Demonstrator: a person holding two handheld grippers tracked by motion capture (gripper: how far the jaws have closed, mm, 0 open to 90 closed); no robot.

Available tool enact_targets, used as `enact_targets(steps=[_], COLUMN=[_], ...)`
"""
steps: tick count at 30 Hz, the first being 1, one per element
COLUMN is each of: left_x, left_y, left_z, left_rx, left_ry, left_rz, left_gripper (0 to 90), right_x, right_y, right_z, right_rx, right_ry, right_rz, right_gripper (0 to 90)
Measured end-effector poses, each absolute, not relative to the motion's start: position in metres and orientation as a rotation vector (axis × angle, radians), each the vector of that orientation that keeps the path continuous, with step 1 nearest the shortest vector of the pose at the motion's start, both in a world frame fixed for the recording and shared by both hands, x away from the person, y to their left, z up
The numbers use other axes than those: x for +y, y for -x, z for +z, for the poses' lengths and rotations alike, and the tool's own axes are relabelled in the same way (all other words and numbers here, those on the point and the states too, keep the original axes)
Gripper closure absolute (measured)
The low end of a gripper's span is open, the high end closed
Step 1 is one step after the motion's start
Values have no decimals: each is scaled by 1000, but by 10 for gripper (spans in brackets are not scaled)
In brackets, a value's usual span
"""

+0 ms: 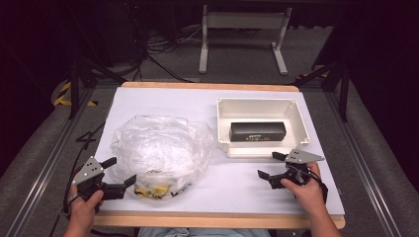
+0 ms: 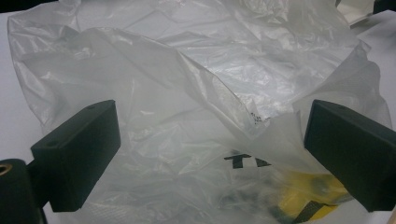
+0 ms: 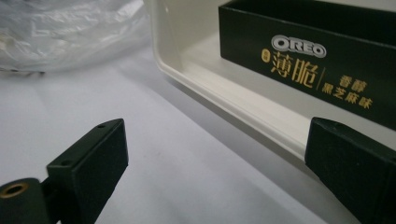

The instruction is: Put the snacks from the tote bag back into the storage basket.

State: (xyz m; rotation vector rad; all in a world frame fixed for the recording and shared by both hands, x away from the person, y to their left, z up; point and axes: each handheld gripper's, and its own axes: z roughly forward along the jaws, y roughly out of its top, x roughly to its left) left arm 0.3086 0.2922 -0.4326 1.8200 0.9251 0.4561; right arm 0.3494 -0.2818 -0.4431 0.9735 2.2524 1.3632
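Left hand-held gripper (image 1: 120, 171) held open at 7 o'clock on desk (image 1: 163, 101), jaws spread either side of crumpled clear plastic bag (image 1: 160, 145); nothing clamped. Yellow-black packet (image 2: 310, 198) seen inside bag near right jaw. Right hand-held gripper (image 1: 271, 165) held open at 5 o'clock, just beside white bin (image 1: 304, 128). Black Oreo box (image 1: 257, 131) laid inside bin.

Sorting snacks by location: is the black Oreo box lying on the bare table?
No, the black Oreo box lies inside the white bin, not on the table.
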Motion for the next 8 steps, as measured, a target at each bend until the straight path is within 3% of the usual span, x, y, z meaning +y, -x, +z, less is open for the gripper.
enact_targets(steps=[8], left_x=[294], left_y=[-309], left_z=[-432], left_rx=[928], left_ry=[-1794], left_rz=[432], left_gripper=[11], right_x=[-286], right_y=[-353], right_z=[-444], right_rx=[2246], right_ry=[-1042], right_rz=[1436], right_gripper=[35])
